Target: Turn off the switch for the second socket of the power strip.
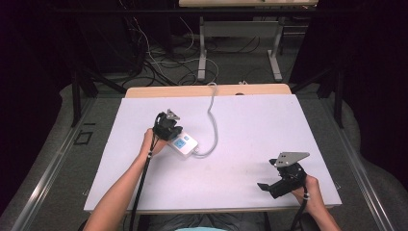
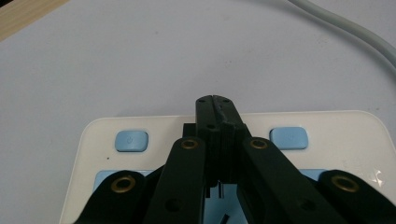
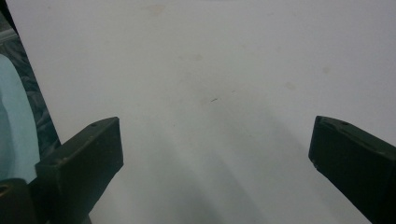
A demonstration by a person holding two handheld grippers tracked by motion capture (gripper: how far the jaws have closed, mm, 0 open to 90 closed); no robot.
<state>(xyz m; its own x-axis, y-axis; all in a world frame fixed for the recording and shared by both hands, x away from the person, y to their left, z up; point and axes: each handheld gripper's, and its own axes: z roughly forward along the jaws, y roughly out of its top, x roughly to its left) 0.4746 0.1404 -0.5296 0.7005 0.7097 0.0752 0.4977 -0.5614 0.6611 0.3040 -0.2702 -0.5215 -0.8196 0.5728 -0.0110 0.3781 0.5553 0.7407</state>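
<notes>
A white socket strip with pale blue buttons lies left of the table's middle. Its grey cable runs to the far edge. My left gripper points down onto the strip's left end. In the left gripper view its jaws are shut, tips together over the strip's far edge, between two blue buttons. Nothing shows between the jaws. My right gripper is held near the front right corner and points left. Its jaws stand wide open over bare white tabletop.
The white tabletop ends in a wooden strip at the far side. Beyond it stand another table's legs and loose cables on the floor. The grey cable curves past the strip. Teal clothing shows at the front edge.
</notes>
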